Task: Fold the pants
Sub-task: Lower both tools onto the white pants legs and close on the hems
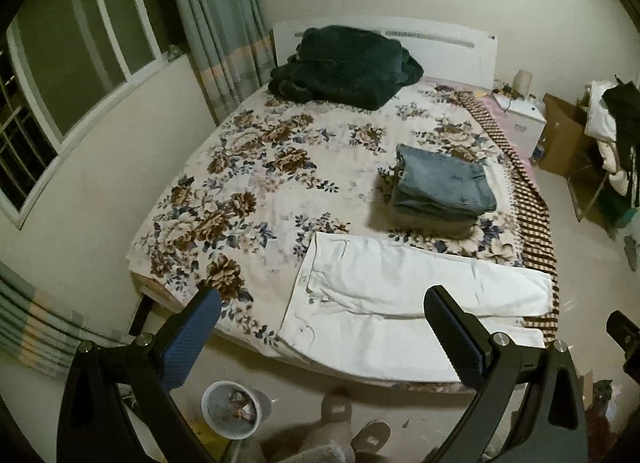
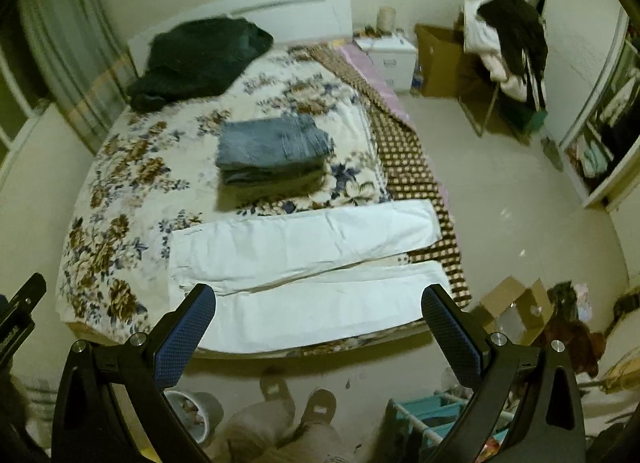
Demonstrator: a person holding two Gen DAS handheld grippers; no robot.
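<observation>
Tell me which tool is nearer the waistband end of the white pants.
Left. The left tool hangs open just off the bed edge with the waistband end of the white pants between its fingers in view. The right tool, also open, faces further toward the leg cuffs.
</observation>
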